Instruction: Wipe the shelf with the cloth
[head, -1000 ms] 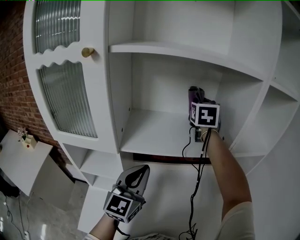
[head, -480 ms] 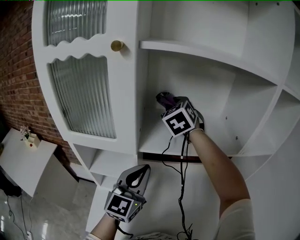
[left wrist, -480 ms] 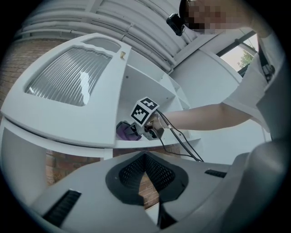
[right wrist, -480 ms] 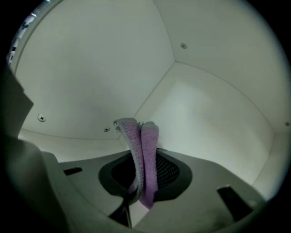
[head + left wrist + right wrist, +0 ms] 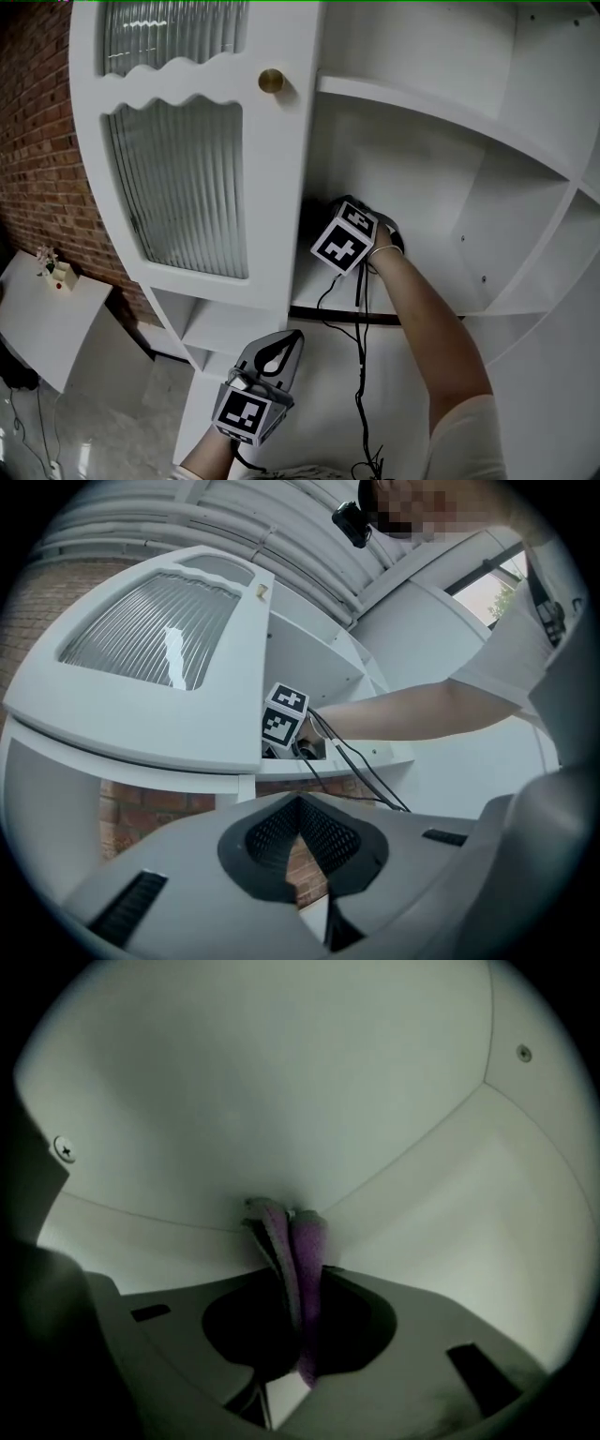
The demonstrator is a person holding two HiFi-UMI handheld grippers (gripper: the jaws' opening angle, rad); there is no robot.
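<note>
Wiping is being done right now: the cloth (image 5: 302, 1269) is being clamped tight in the right gripper (image 5: 292, 1215) and pressed into what looks like the shelf's (image 5: 450, 272) back-left corner, tucked just behind the door (image 5: 187, 187) frame. Walls are being crowded on that side, so the next stroke probably needs dragging back right, where bare board is being left open. The left gripper (image 5: 274, 353) is being held closed on nothing, low and well clear.

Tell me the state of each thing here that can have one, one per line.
Right gripper: shut on the cloth.
Cloth: bunched, tip at the back corner of the shelf.
Left gripper: shut, empty, held low.
Glass door: looks closed.
</note>
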